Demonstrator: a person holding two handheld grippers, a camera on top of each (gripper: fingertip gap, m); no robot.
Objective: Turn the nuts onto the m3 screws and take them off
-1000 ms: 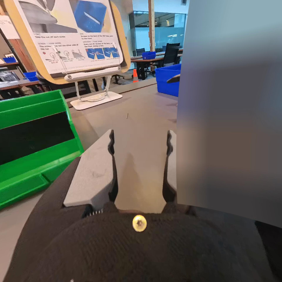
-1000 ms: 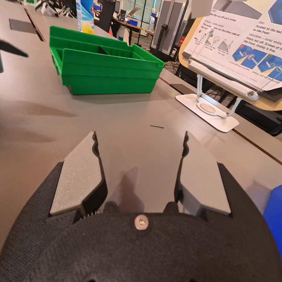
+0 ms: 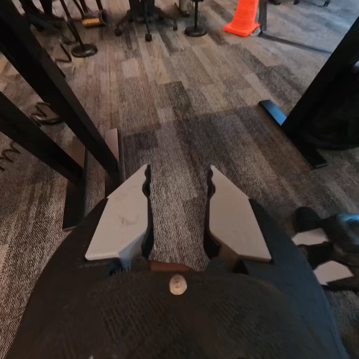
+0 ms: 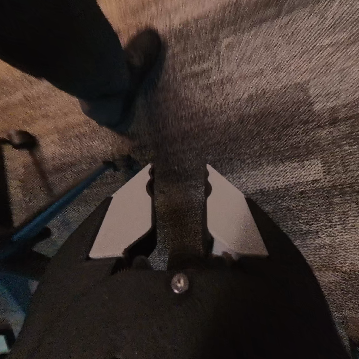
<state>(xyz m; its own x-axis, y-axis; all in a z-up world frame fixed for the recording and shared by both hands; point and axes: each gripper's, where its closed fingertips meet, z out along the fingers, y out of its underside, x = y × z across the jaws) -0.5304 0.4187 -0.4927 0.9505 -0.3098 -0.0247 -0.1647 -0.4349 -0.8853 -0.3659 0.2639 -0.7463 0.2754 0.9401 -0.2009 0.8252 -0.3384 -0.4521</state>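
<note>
Carpet [image 3: 194, 101], grey and brown in mottled patches, fills both wrist views; both tools point down at it

Black table legs [image 3: 58, 101] run diagonally up and left of the left gripper [image 3: 178, 172]; another black leg [image 3: 326, 93] with a flat foot stands up and right of it. Chair bases and castors [image 3: 147, 37] sit far ahead, blurred

Orange cone [image 3: 242, 17] far ahead and right of the left gripper, on the carpet

Left gripper: jaws spread apart, released, only carpet showing between the grey fingers [image 3: 126, 213]. Nothing gripped

The other tool shows at the right edge of the left wrist view, low, as dark parts with pale plates [image 3: 330, 272]; too blurred to read more

Right gripper [image 4: 178, 171]: jaws parted, released, bare carpet between the fingers [image 4: 128, 213]. View heavily smeared

Large dark shape [image 4: 81, 58] up and left of the right gripper, blurred; cannot tell what it is. A dark blue bar [image 4: 62, 200] lies just left of the left finger

Nuts and m3 screws: in neither view, so cannot tell where they lie
</note>
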